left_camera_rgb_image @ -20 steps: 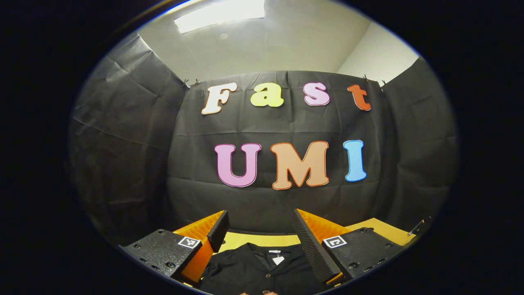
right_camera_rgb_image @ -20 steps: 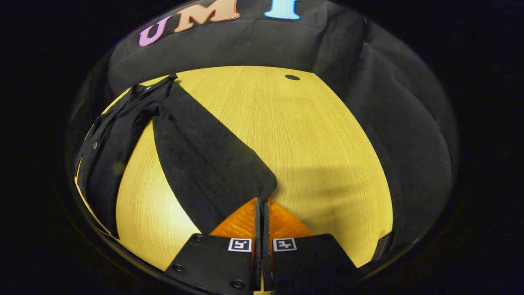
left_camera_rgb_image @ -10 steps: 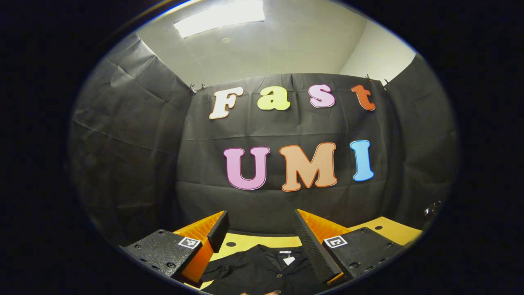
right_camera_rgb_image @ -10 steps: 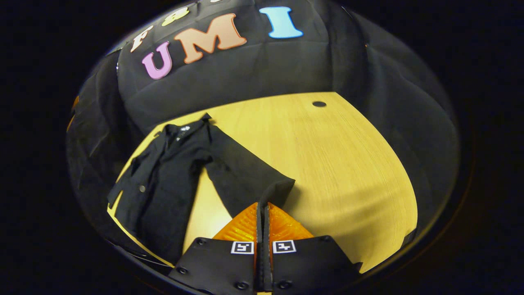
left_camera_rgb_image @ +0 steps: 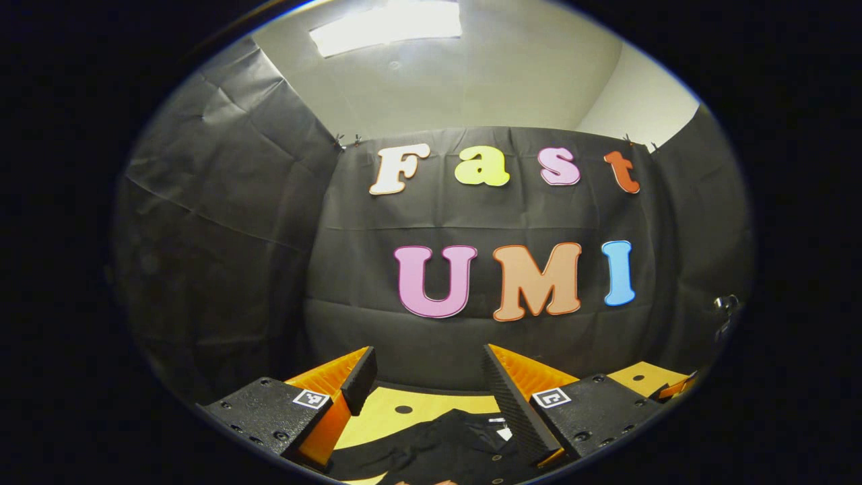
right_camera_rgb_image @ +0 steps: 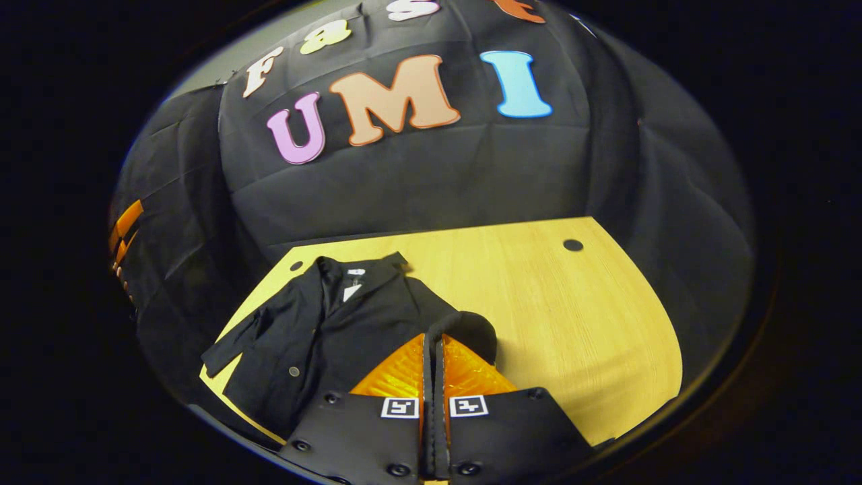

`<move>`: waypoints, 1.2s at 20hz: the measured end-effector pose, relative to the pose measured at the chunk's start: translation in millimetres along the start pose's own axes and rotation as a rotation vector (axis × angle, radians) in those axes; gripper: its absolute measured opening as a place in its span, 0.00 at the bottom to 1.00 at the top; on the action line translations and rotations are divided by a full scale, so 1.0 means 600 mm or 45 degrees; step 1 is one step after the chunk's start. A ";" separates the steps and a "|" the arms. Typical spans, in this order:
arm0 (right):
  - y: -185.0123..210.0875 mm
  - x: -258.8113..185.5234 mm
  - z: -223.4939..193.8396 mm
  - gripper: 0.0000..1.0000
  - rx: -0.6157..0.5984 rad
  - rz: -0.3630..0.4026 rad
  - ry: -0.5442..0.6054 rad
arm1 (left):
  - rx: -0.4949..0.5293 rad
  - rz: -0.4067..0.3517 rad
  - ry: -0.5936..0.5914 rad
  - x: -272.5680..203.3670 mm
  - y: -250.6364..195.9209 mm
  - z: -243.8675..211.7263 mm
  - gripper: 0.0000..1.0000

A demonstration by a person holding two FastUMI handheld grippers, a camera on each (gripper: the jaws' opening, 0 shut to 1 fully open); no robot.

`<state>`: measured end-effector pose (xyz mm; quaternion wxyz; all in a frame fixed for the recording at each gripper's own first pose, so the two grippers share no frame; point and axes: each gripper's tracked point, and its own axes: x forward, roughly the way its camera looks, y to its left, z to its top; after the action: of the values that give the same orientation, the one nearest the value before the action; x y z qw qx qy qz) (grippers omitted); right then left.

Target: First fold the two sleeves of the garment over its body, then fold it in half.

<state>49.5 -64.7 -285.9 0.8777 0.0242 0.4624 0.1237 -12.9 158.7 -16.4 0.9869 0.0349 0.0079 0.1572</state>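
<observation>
Now my right gripper (right_camera_rgb_image: pixel 432 350) pinched shut on sleeve (right_camera_rgb_image: pixel 465 328) cuff; garment (right_camera_rgb_image: pixel 337 323) body flat on table (right_camera_rgb_image: pixel 572 323), just left, collar far. My left gripper (left_camera_rgb_image: pixel 427 384) agape, empty, above collar.

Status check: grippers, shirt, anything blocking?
Right gripper shut on sleeve, cuff lifted by shirt body. Left gripper open, holding nothing, above collar. Other sleeve unfolded. Table beside shirt unobstructed.
</observation>
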 end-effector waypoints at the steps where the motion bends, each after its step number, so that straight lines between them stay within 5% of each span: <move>1: 0.025 0.005 0.017 0.02 -0.020 0.019 -0.004 | -0.007 0.013 0.010 0.004 0.018 -0.008 0.93; 7: 0.197 0.046 0.083 0.02 -0.138 0.157 -0.045 | -0.028 0.097 0.071 0.013 0.124 -0.048 0.93; 14: 0.368 0.140 0.078 0.02 -0.236 0.289 0.029 | -0.002 0.206 0.116 0.002 0.251 -0.075 0.93; 24: 0.503 0.310 0.013 0.02 -0.262 0.312 0.189 | 0.055 0.350 0.151 -0.023 0.406 -0.091 0.93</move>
<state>97.8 272.5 -384.0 0.8174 -0.0186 0.5043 0.2779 -102.9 389.0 -53.6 0.9529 0.0477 0.0648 0.2926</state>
